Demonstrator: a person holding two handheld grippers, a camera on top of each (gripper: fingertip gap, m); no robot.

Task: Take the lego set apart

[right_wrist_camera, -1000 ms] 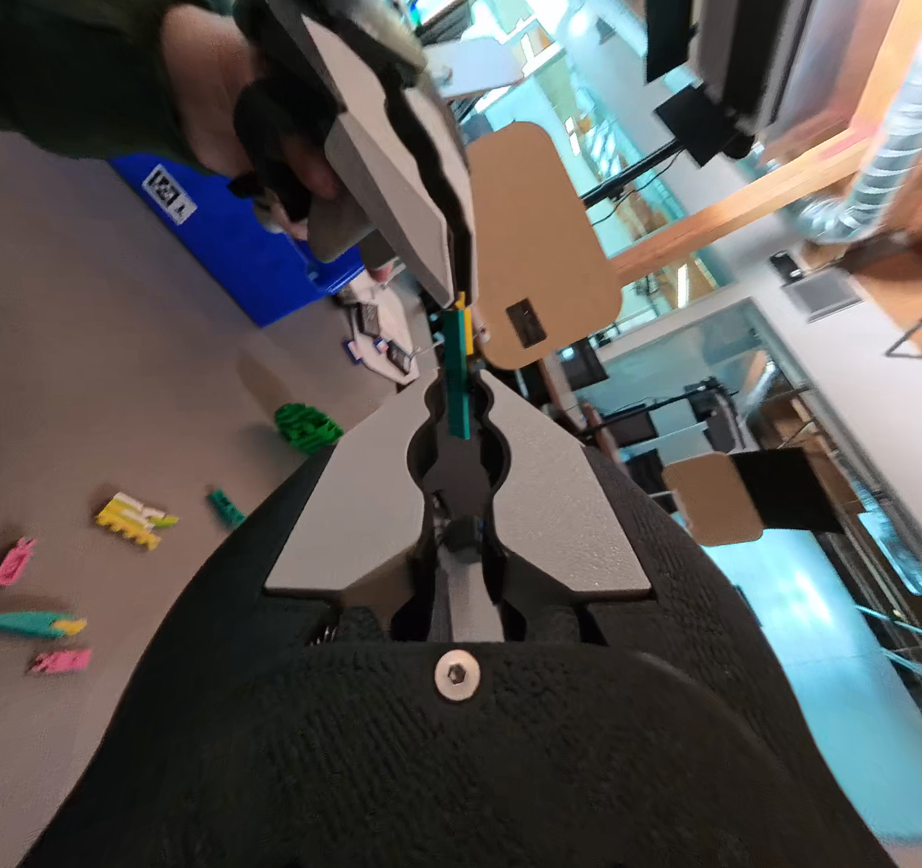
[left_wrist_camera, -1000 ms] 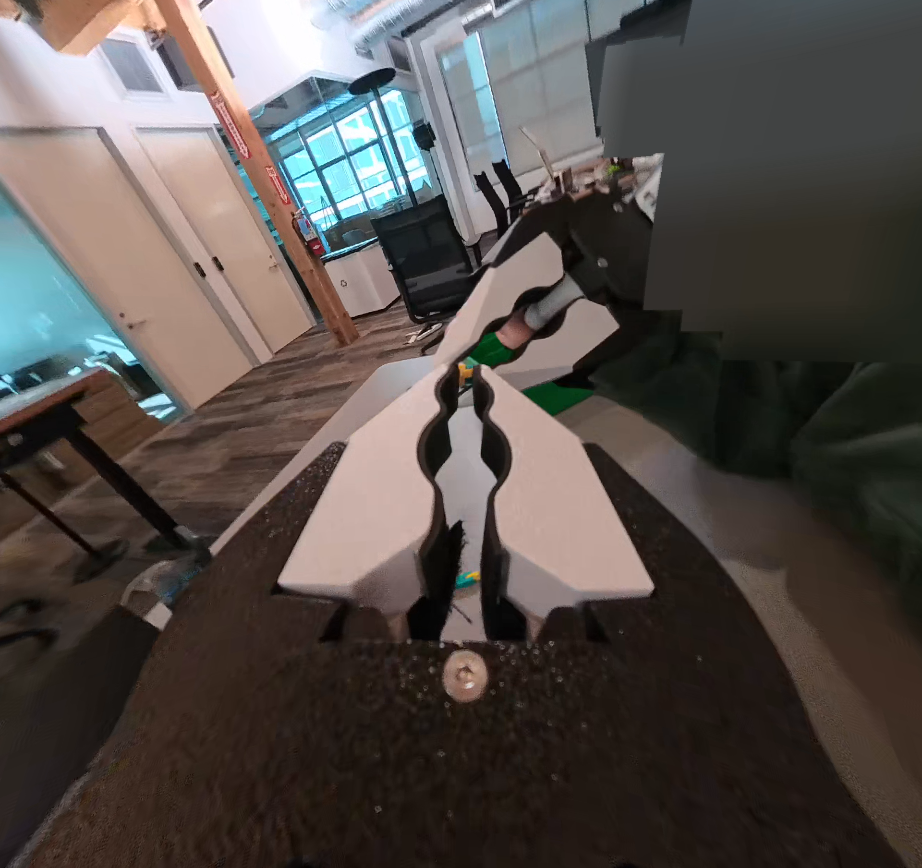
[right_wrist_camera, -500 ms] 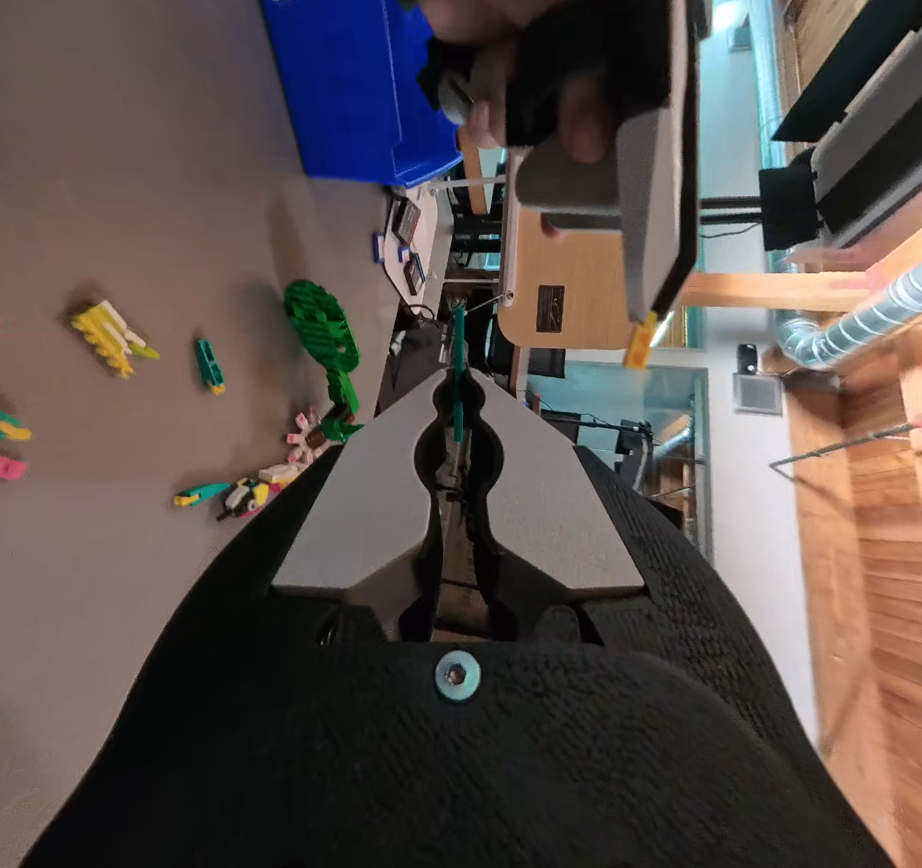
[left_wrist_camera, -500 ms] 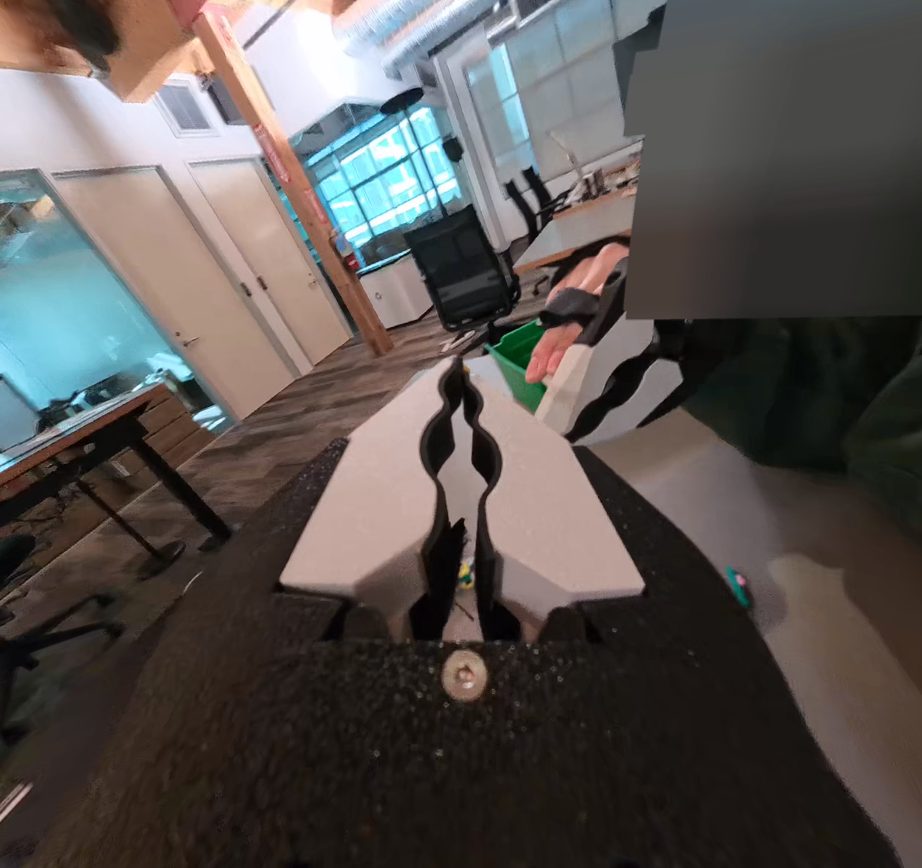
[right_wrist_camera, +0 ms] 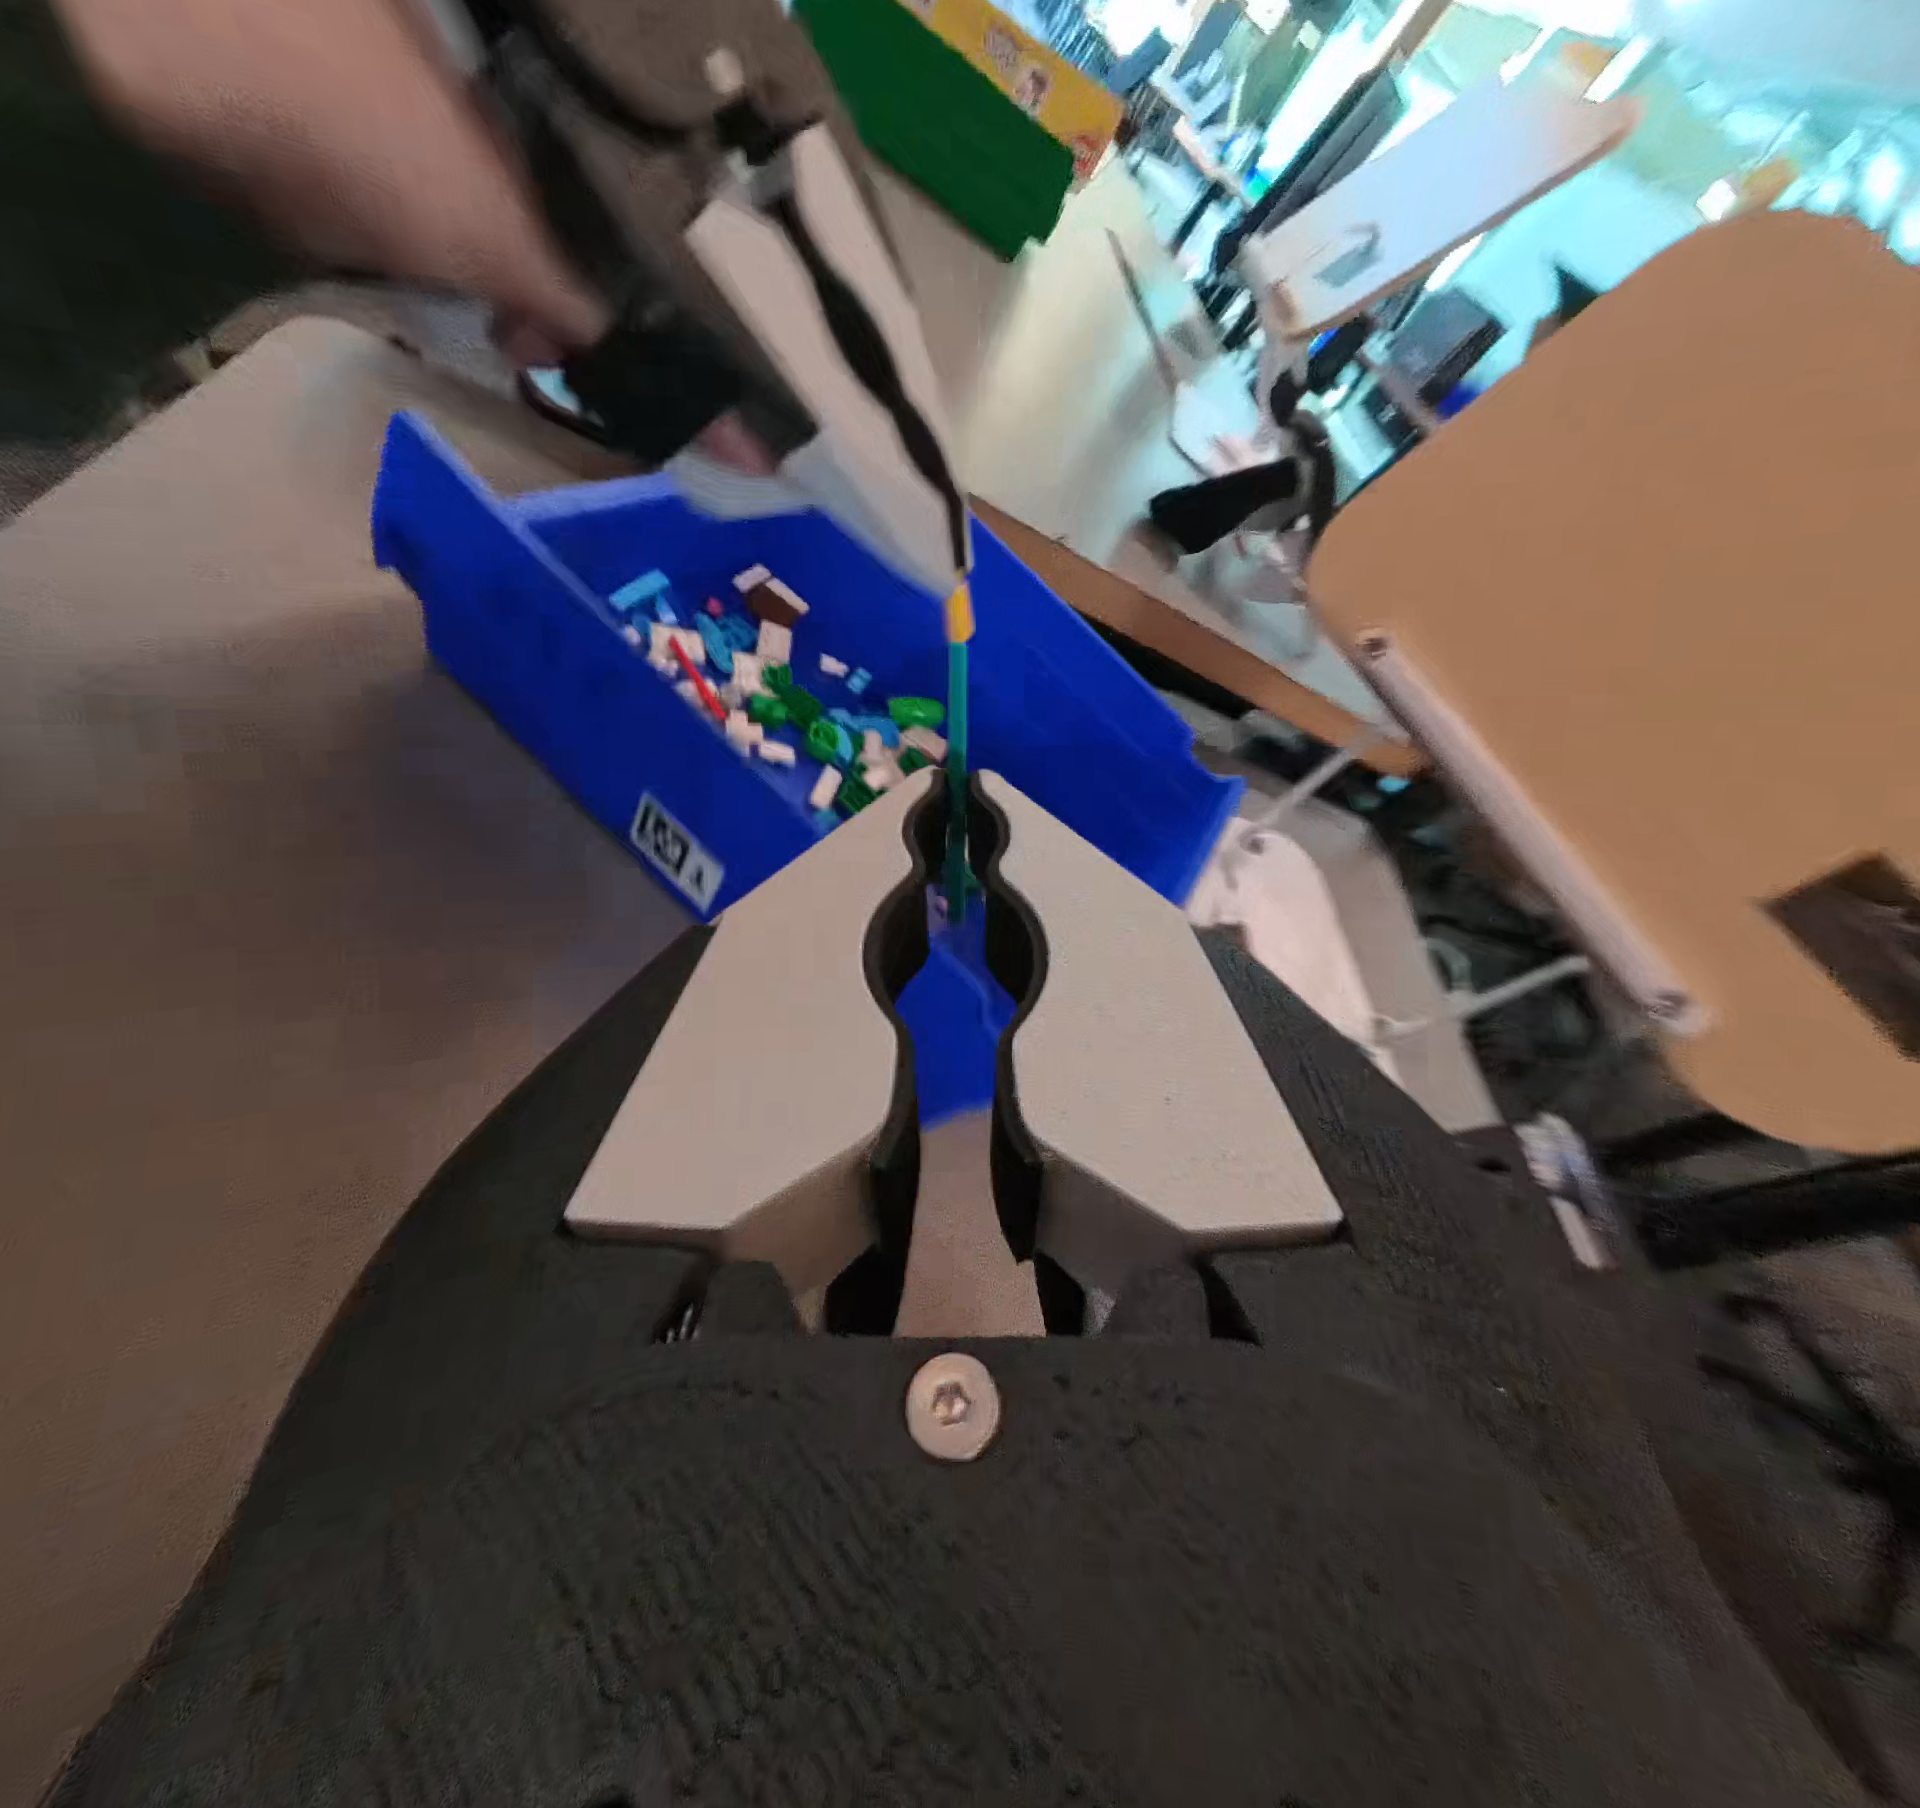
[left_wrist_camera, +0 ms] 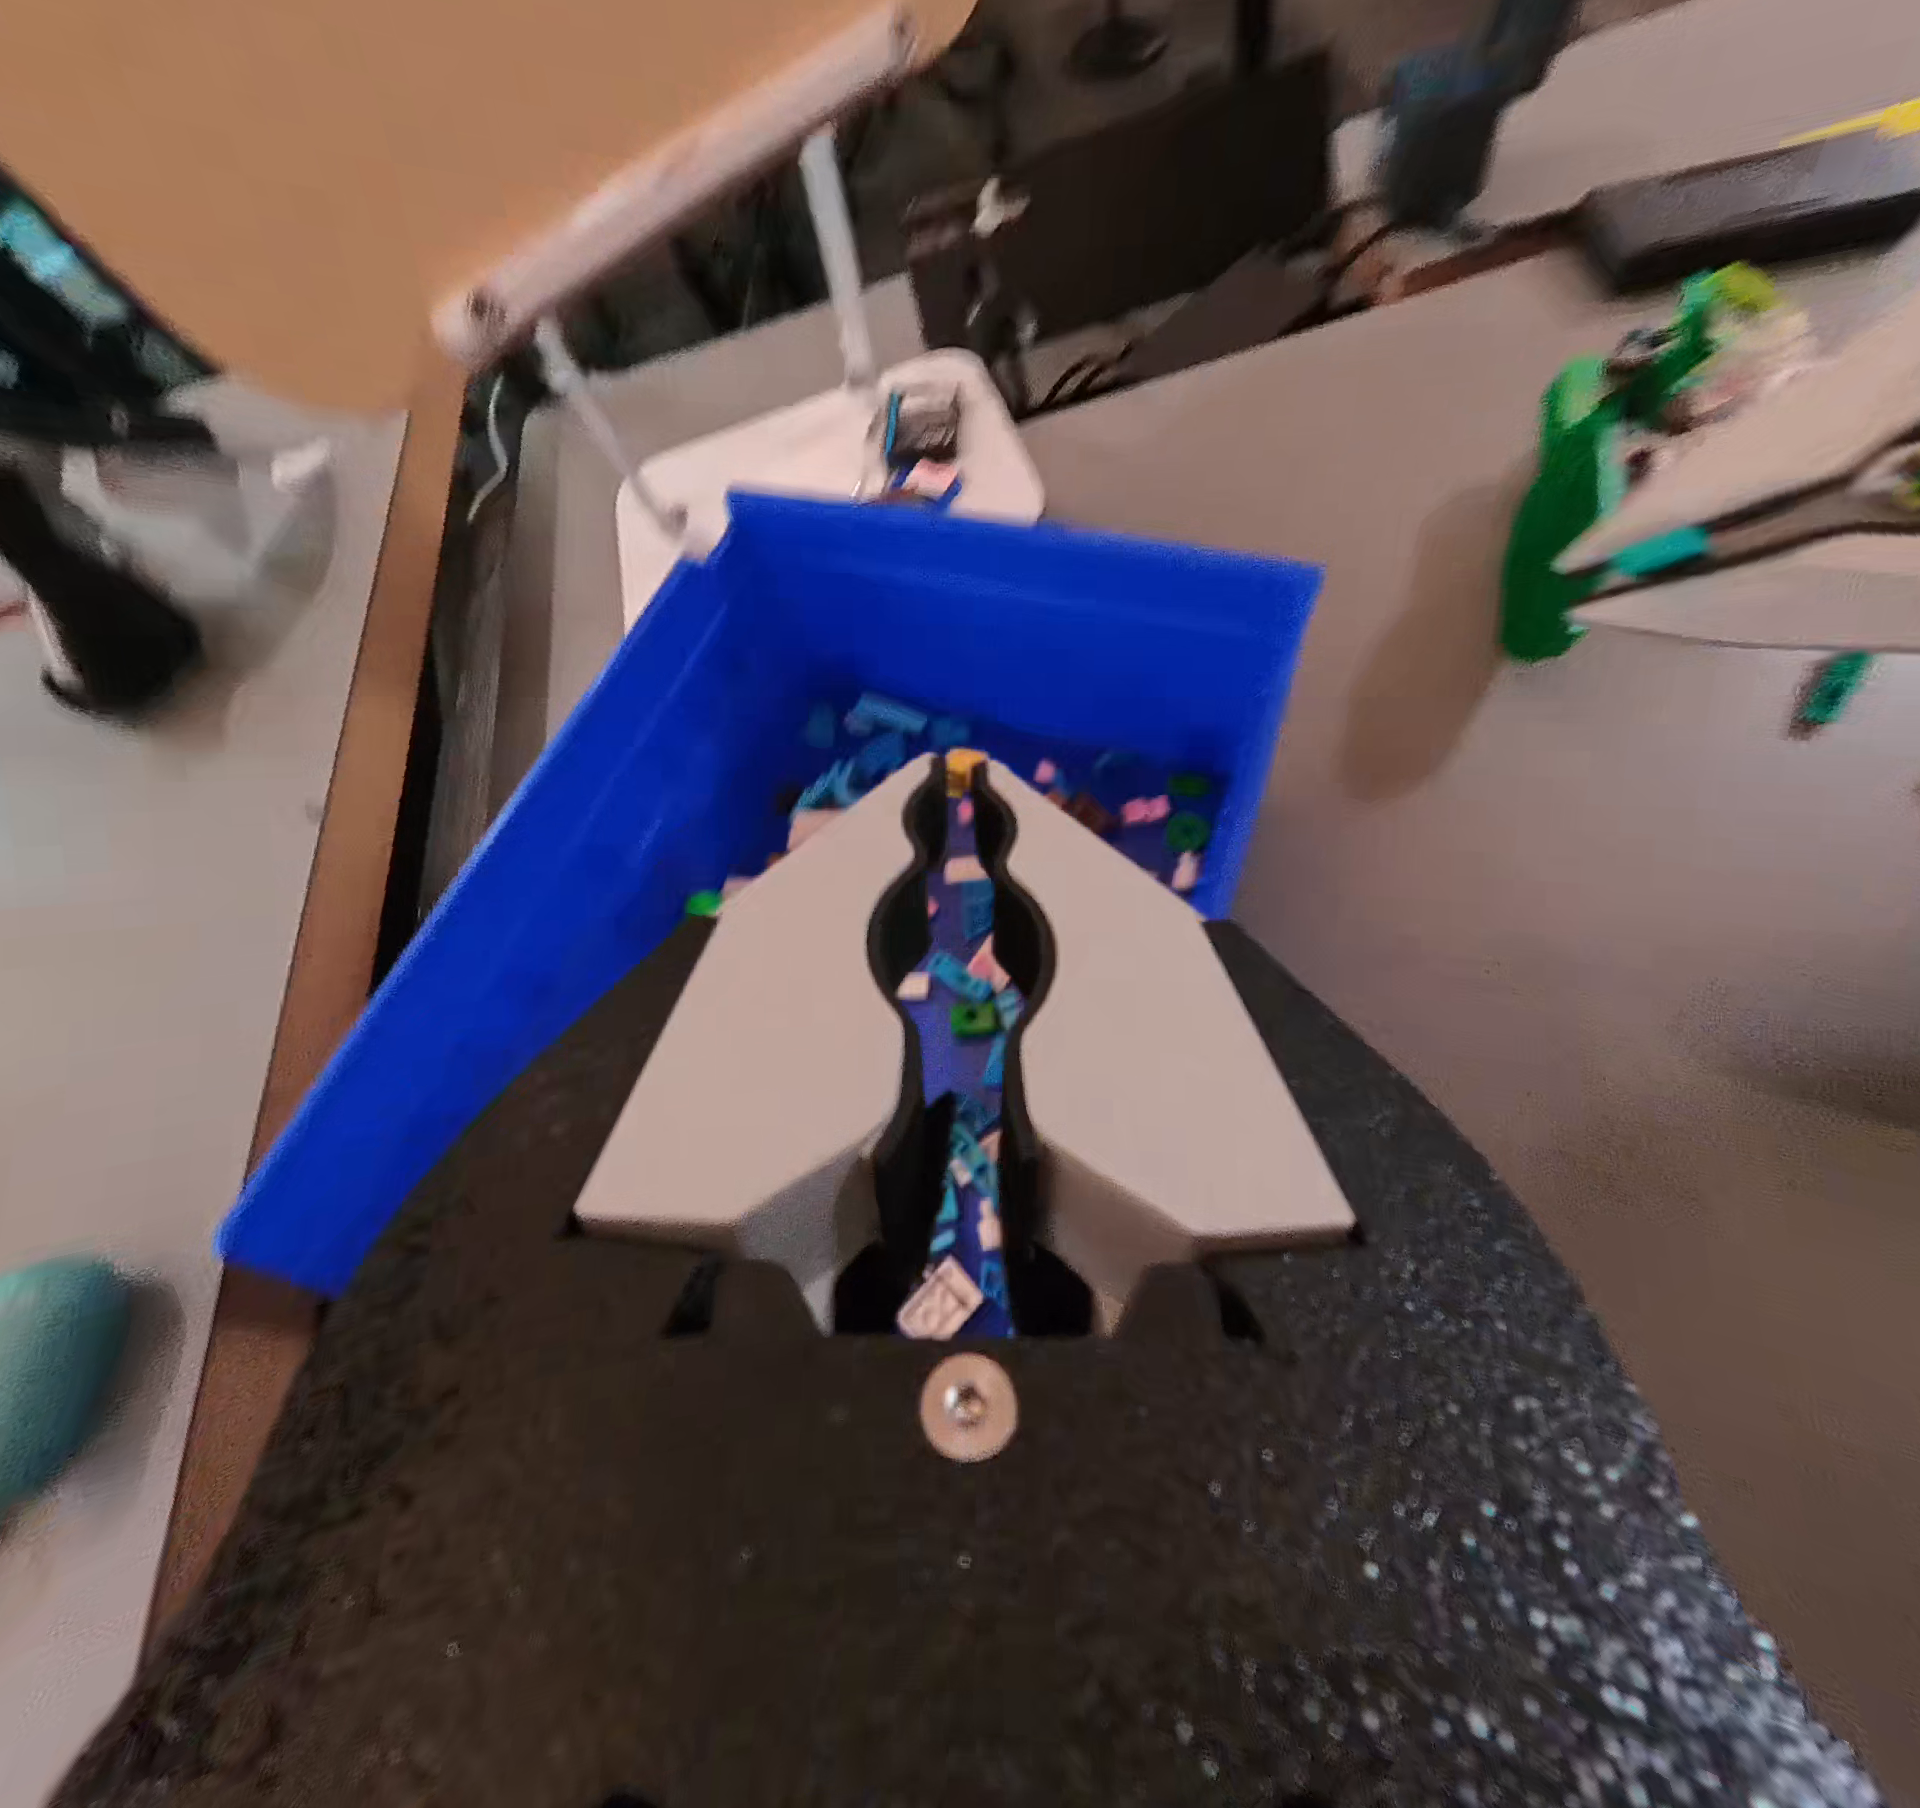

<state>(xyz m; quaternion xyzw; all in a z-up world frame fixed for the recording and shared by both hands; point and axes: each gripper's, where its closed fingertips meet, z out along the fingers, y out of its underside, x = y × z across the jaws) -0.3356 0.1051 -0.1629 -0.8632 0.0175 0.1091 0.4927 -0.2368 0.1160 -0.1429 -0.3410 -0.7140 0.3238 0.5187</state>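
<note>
My left gripper is shut on a small yellow piece at its tips and hangs over the blue bin of loose lego pieces. My right gripper is shut on a thin teal piece that sticks out forward, near the bin's front wall. In the right wrist view the left gripper comes down from above with the yellow piece just over the teal piece's tip. In the left wrist view the right gripper shows at the right edge.
A green lego plant part and a small teal piece lie on the grey table right of the bin. A tan chair back stands close on the right. A green box stands behind. A person's hand holds the left gripper. My right fingertips sit around 10 cm from my left ones.
The yellow piece came off the teal piece and stays in my left gripper. Both grippers swung from facing the room to pointing at the blue bin, the left one above it.
</note>
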